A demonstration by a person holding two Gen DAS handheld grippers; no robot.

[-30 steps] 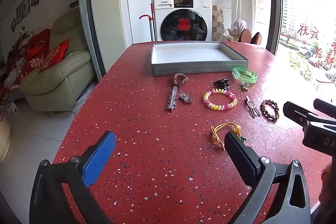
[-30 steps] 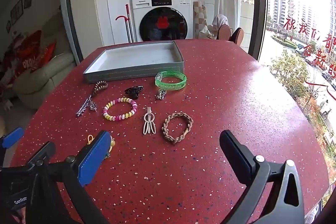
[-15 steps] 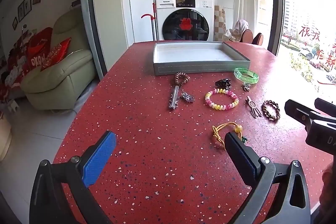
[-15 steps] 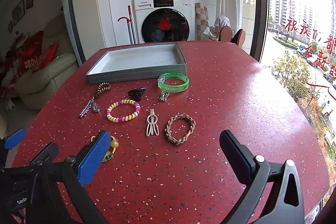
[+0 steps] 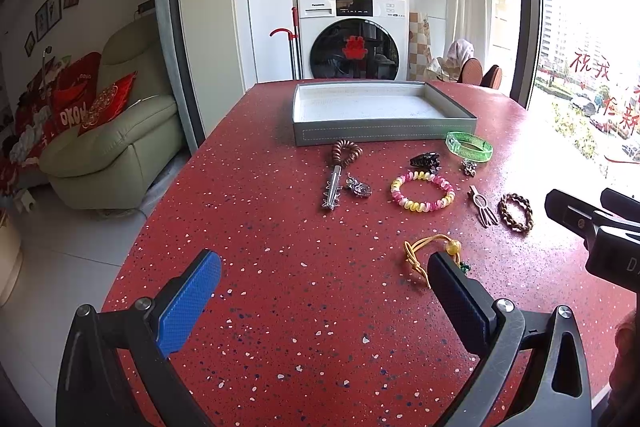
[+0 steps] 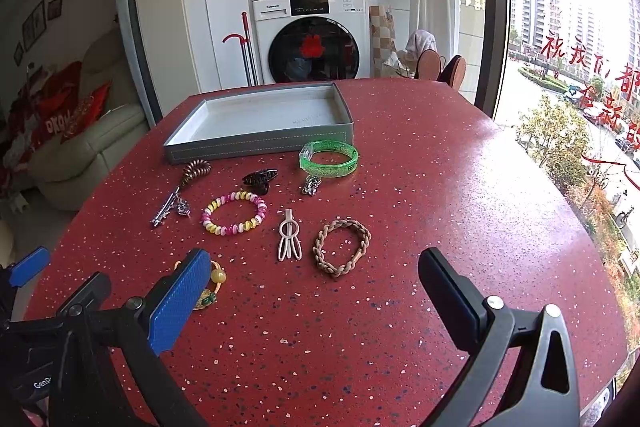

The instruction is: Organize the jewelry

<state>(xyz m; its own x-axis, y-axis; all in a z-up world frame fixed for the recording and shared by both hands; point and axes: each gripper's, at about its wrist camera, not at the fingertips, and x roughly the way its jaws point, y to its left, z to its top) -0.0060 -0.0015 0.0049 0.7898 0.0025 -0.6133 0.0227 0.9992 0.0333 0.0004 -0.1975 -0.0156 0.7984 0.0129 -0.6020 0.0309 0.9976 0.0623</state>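
- The red speckled stone-look table fills both views; the right wrist view shows its curved right edge by the window, while the left wrist view shows its left edge above pale floor tiles and a cream leather sofa.
- A shallow grey rectangular tray with a white lining sits empty at the far side of the table, with bare tabletop to its right.
- The left gripper hovers low over the near table, its blue and black fingers spread wide and holding nothing; the right gripper is likewise spread and empty.
- A glittery green plastic bangle lies just before the tray's near right corner.
- A pink and yellow beaded bracelet lies mid-table, between a brown spiral band on a spiked silver pendant and a pale metal pronged clip.
- A tan braided cord bracelet lies just right of the clip; open table lies further right.
- A yellow cord bracelet with an amber bead lies nearest, partly hidden by a finger in both views.
- A black claw clip and a small silver charm lie apart near the bangle.
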